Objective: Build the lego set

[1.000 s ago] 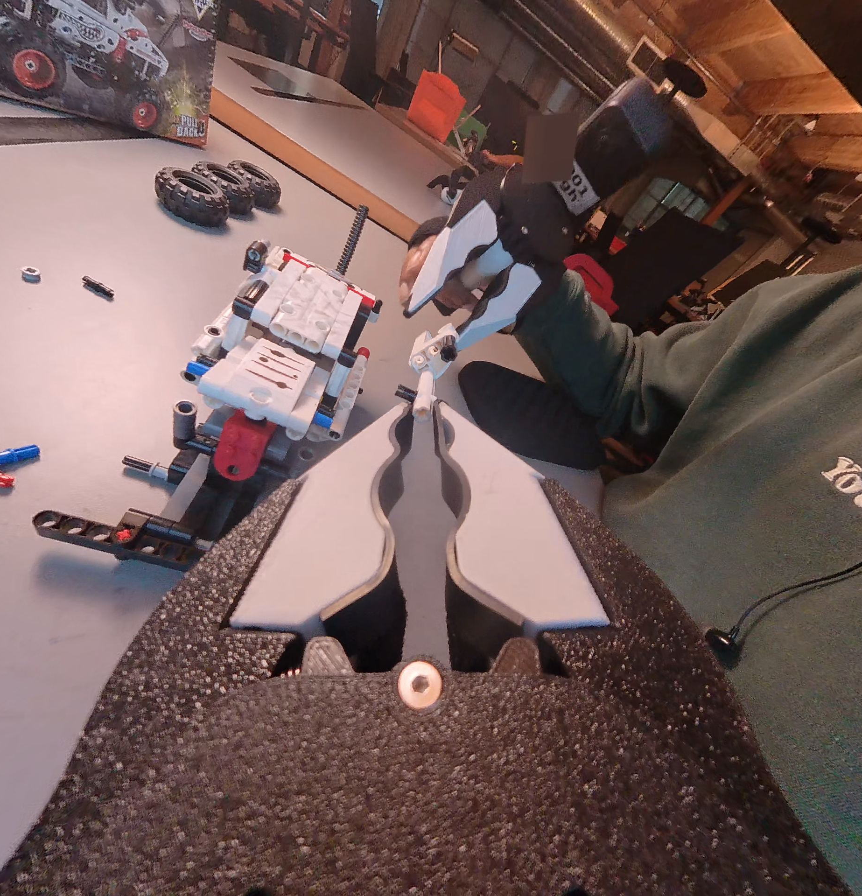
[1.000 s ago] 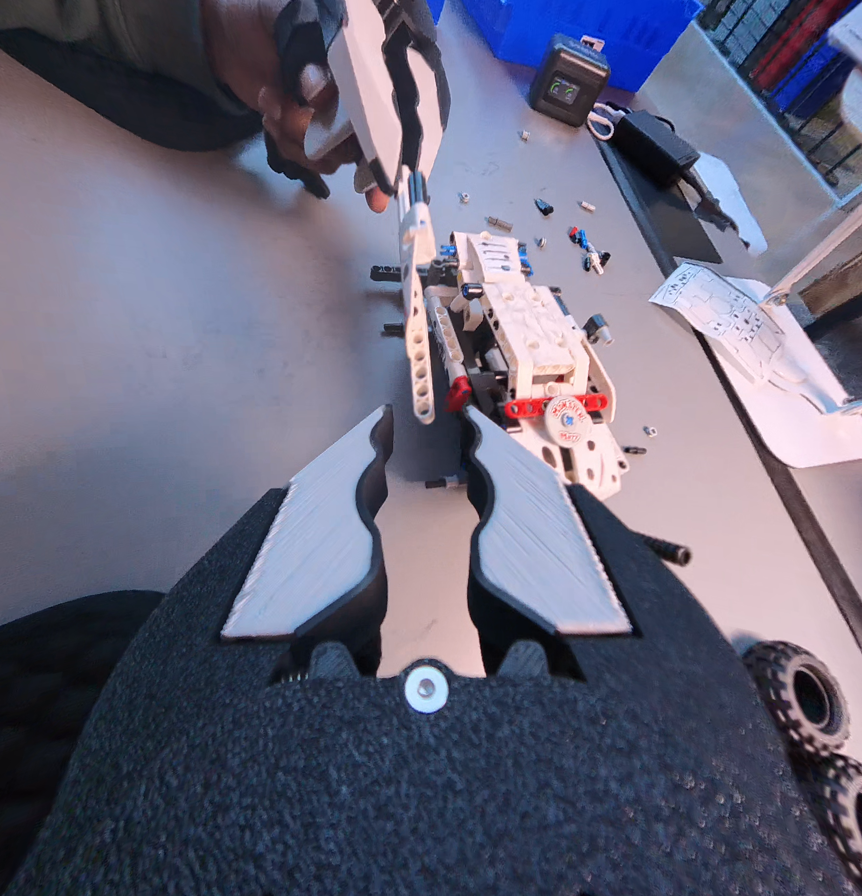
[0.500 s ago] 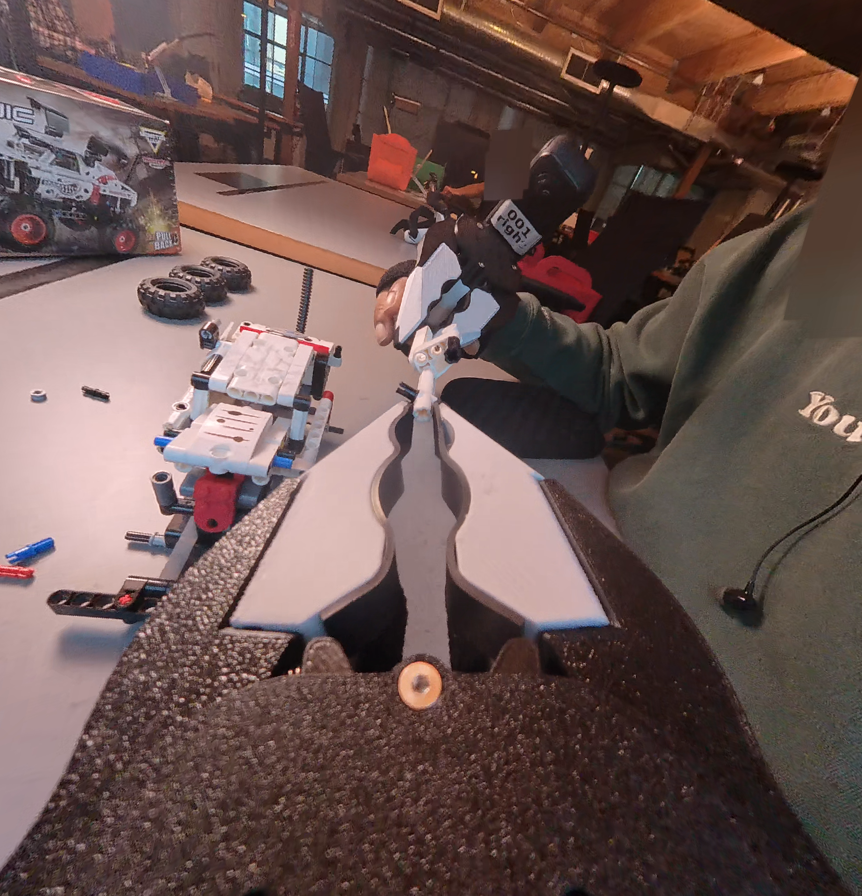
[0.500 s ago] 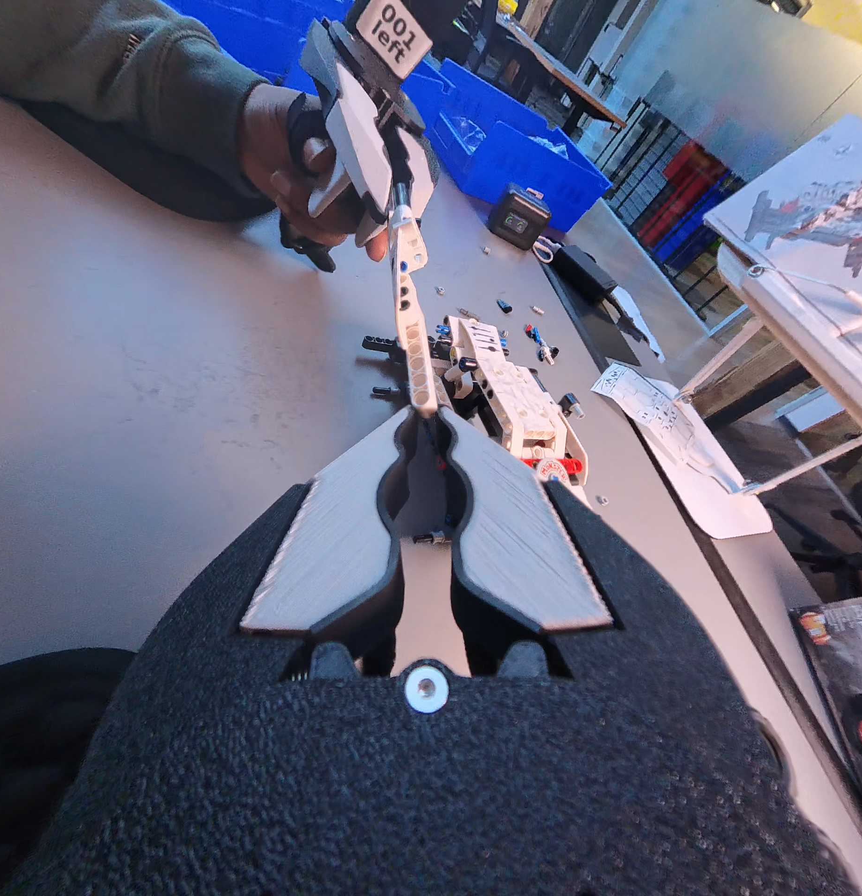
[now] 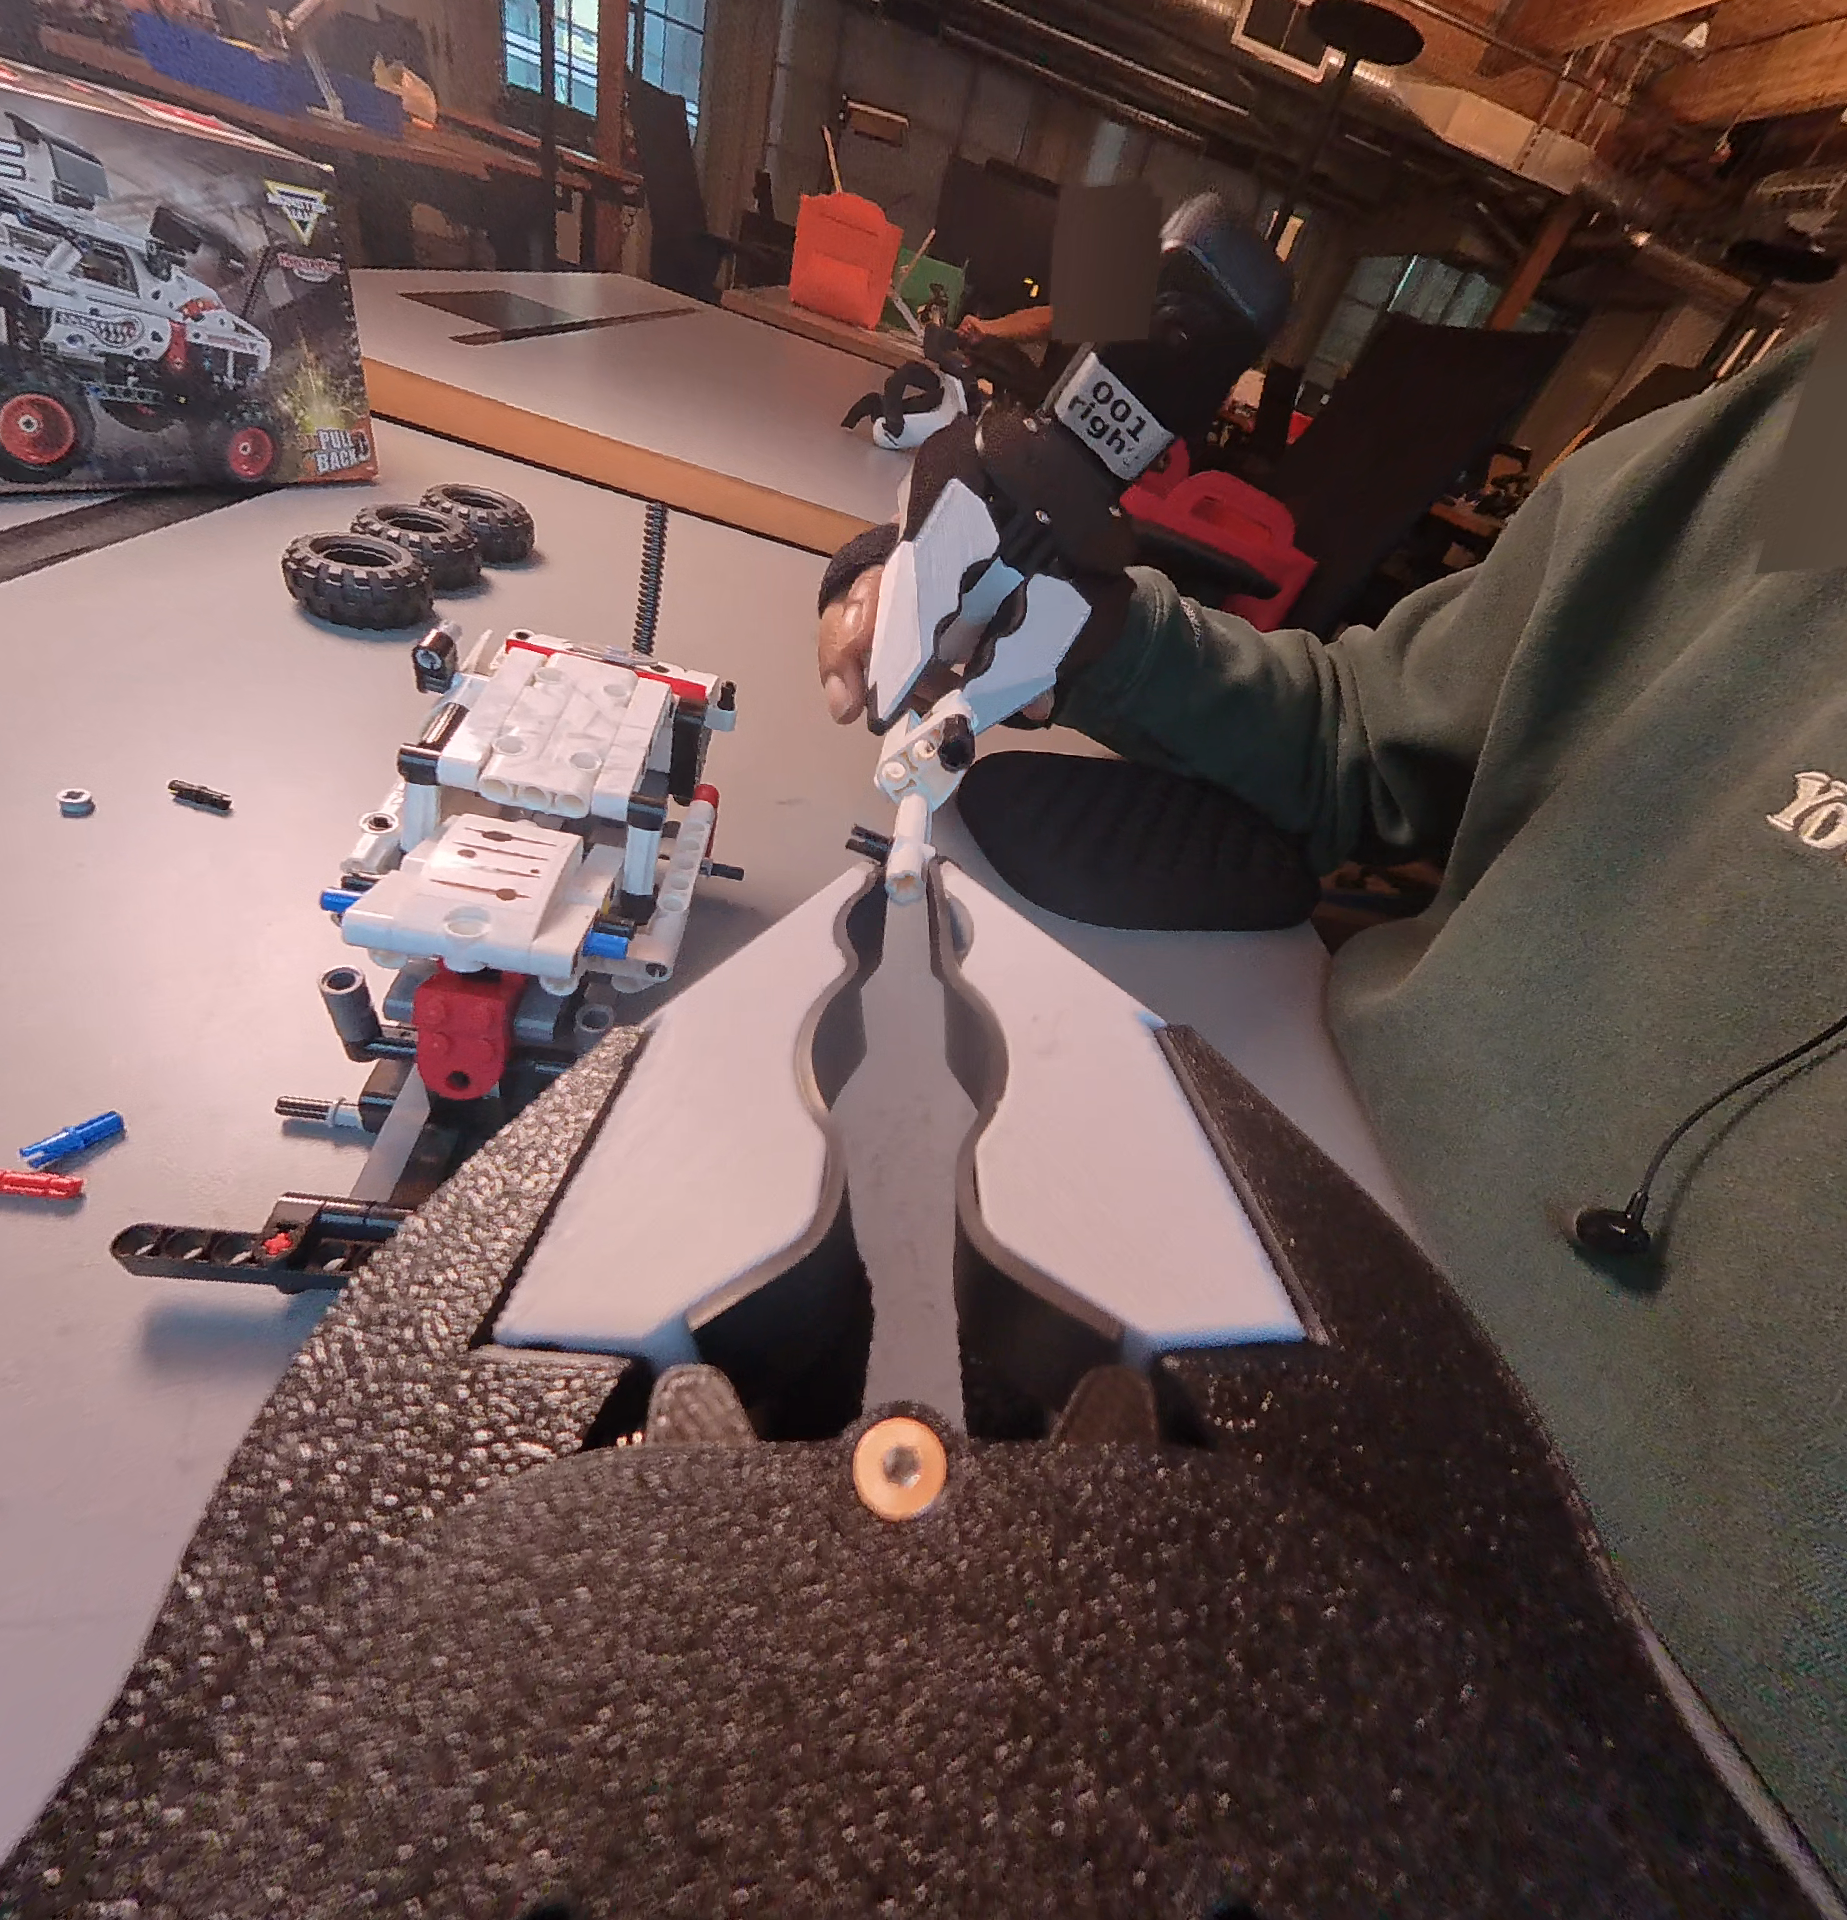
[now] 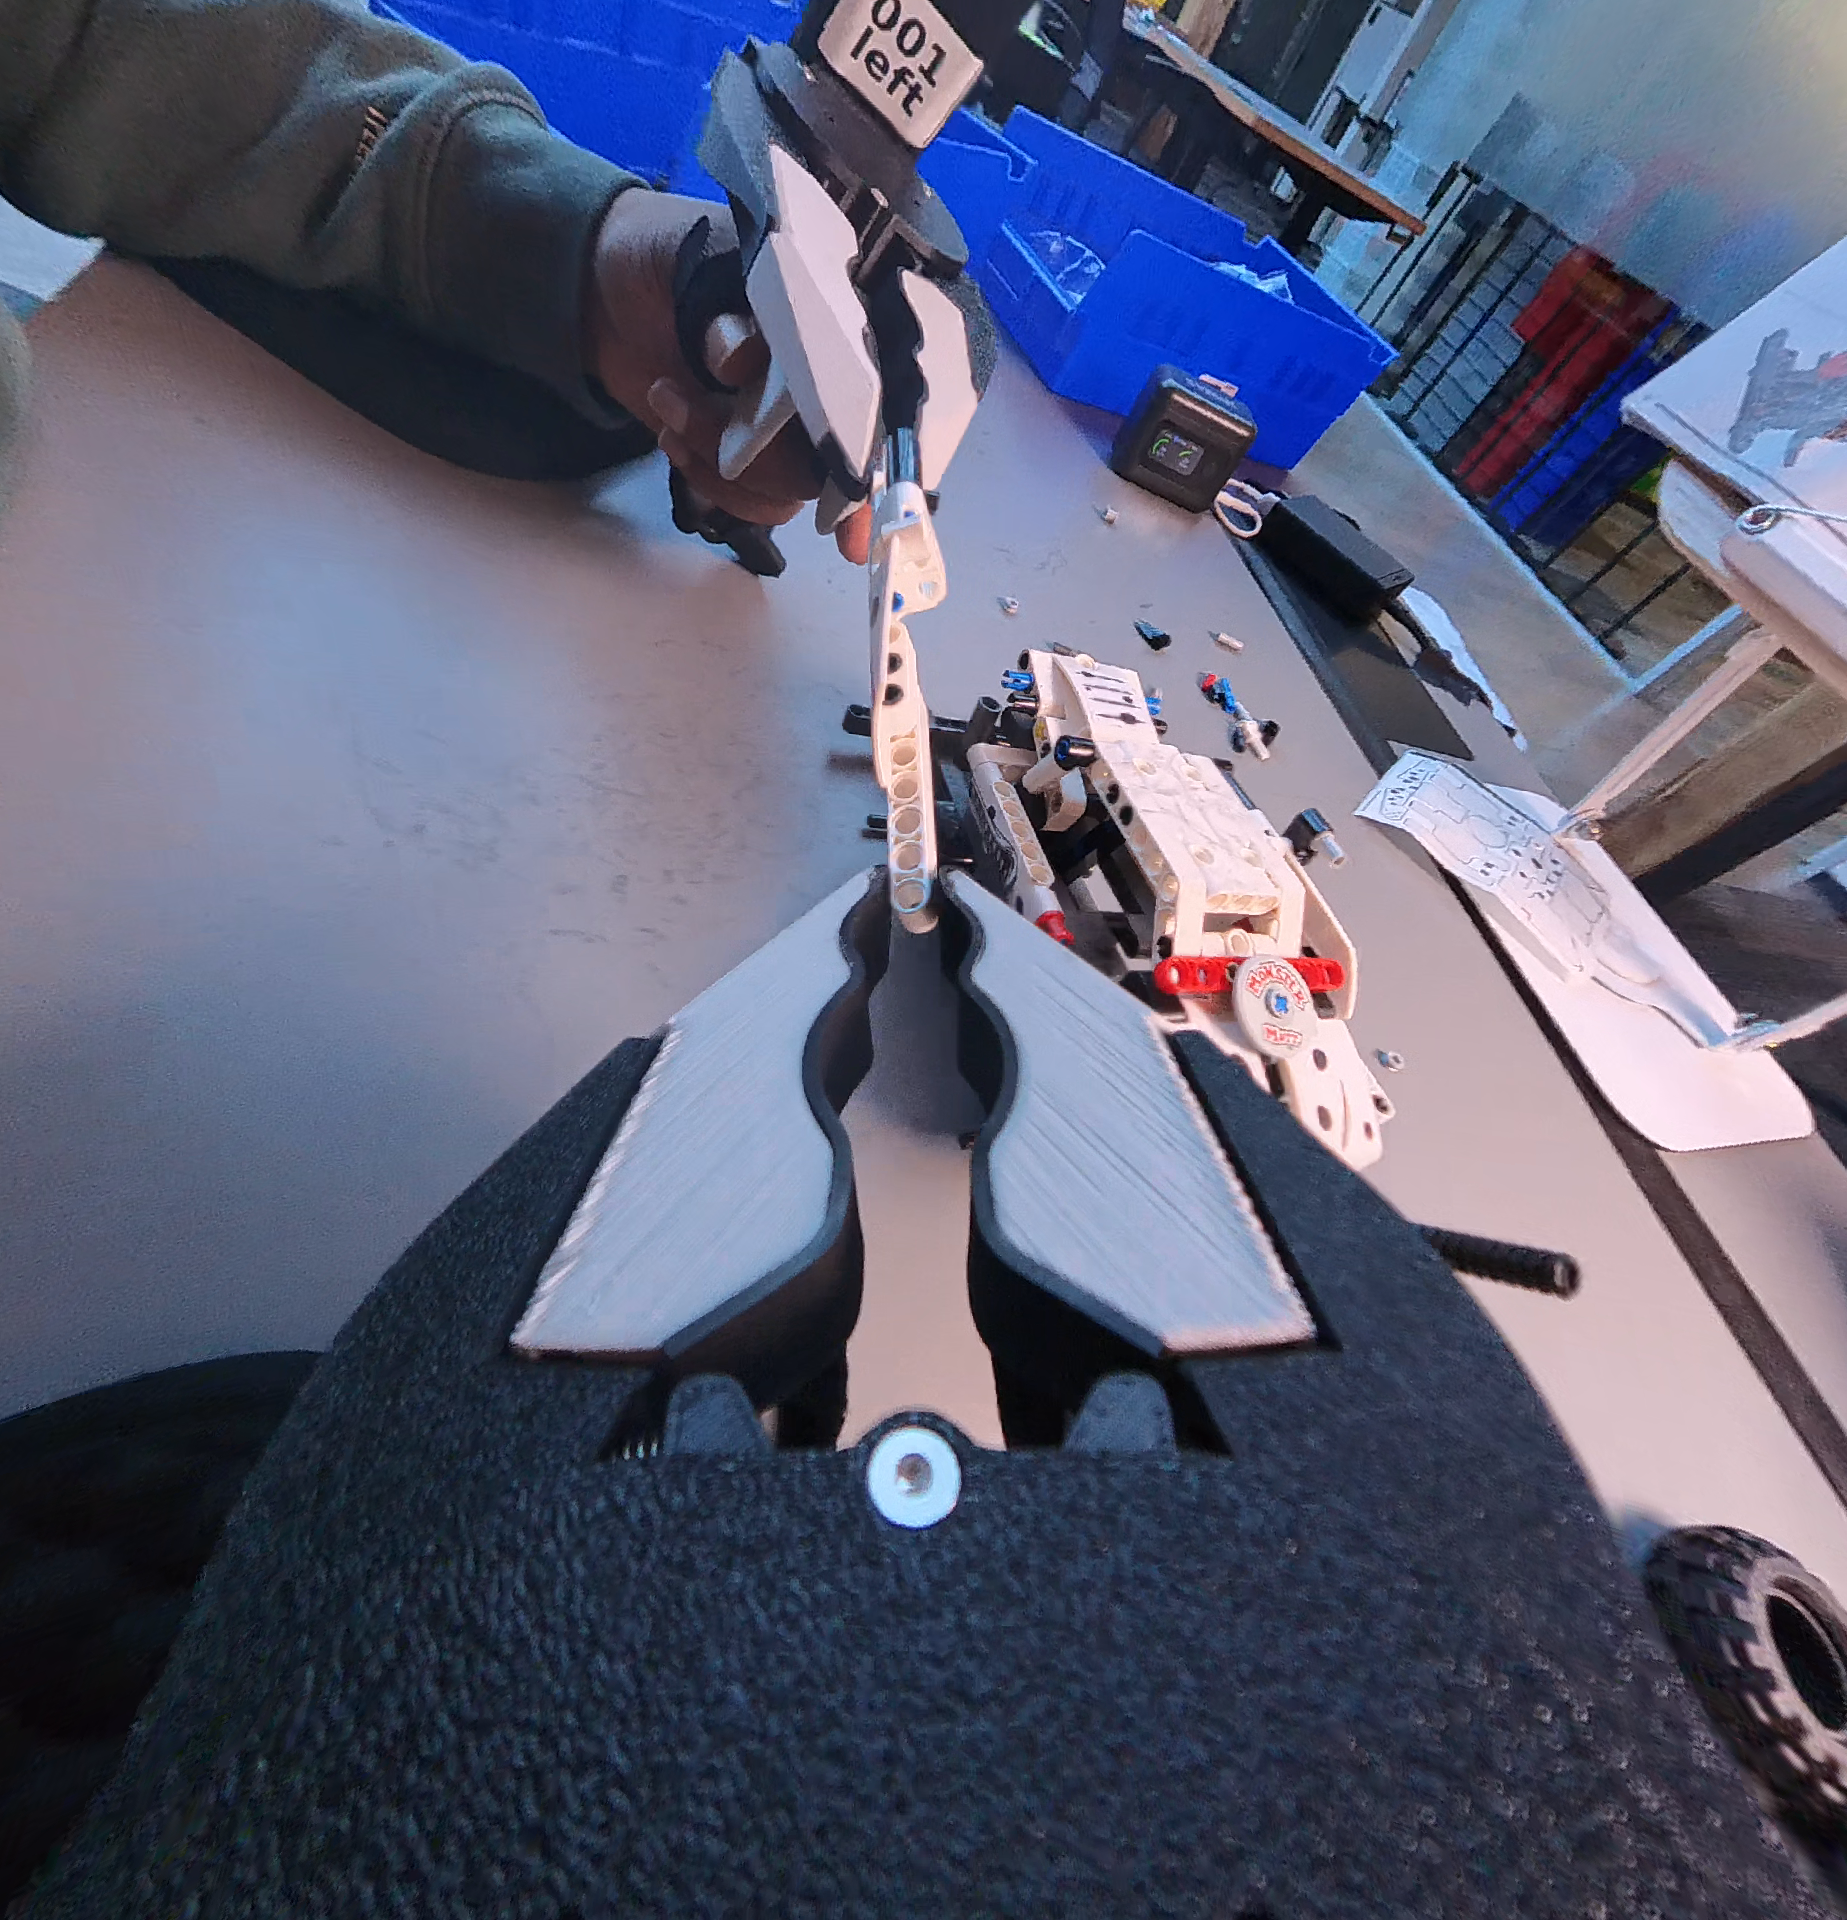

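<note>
Both tongs are clamped on the same piece: a long white beam (image 6: 903, 727) strung in the air between them. The left gripper (image 5: 903, 883) pinches one end, the right gripper (image 6: 914, 902) has the other, tips closed down tight on it from both sides. In the left wrist view the beam runs straight out from the tips to the far tongs, so you mostly see it end-on.

The half-built truck chassis (image 5: 545, 831) sits on the grey table (image 5: 119, 935), below and to the left of the left tongs; from the right tongs it's just past the tips on the right. The beam hangs beside it, and I can't tell whether they touch.

Further left of the left tongs: three black tyres (image 5: 410, 551) in a row, the set's box (image 5: 150, 312) behind them, a blue pin (image 5: 72, 1135) and a red pin (image 5: 31, 1182), and a black beam (image 5: 233, 1242) sticking out from the chassis, partly hidden by the gripper body. Right of the right tongs: an instruction sheet (image 6: 1501, 862), blue bins (image 6: 1158, 281), one more tyre (image 6: 1792, 1662) cut off by the frame edge.

The tiny loose bits beyond the chassis are too small to identify.
</note>
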